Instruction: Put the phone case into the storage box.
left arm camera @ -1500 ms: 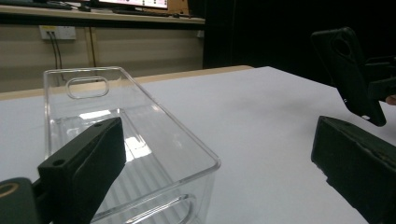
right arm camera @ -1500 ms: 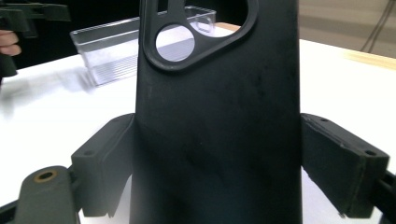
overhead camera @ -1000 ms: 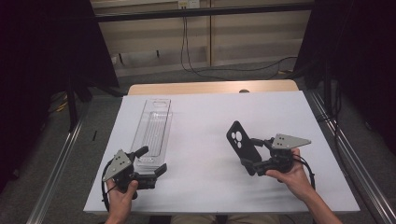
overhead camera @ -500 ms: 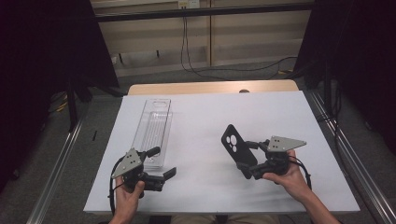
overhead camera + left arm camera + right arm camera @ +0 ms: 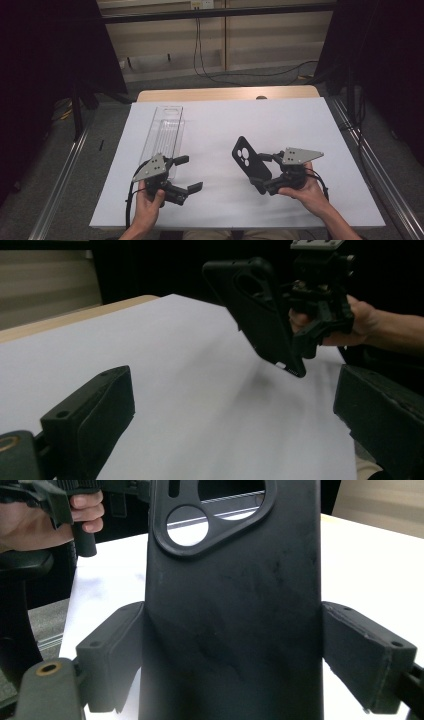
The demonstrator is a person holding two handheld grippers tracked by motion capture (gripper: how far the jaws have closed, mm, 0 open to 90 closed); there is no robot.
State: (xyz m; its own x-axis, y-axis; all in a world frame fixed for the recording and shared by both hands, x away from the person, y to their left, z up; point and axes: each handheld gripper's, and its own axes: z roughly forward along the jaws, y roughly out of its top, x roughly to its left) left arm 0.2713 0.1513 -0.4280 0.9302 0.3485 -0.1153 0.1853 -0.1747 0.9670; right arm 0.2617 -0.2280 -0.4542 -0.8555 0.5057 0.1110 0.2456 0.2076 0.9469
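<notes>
Right gripper view: phone case (image 5: 230, 610), black, bears no readable writing.

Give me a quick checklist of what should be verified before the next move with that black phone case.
1. Right hand-held gripper clamped on the black phone case: ok, a jaw presses each long edge.
2. Case lifted off the white sheet: ok.
3. Left hand-held gripper open and empty: ok.
4. Clear plastic tray on the sheet, apart from the case: ok.
5. Tray empty: cannot tell.
</notes>
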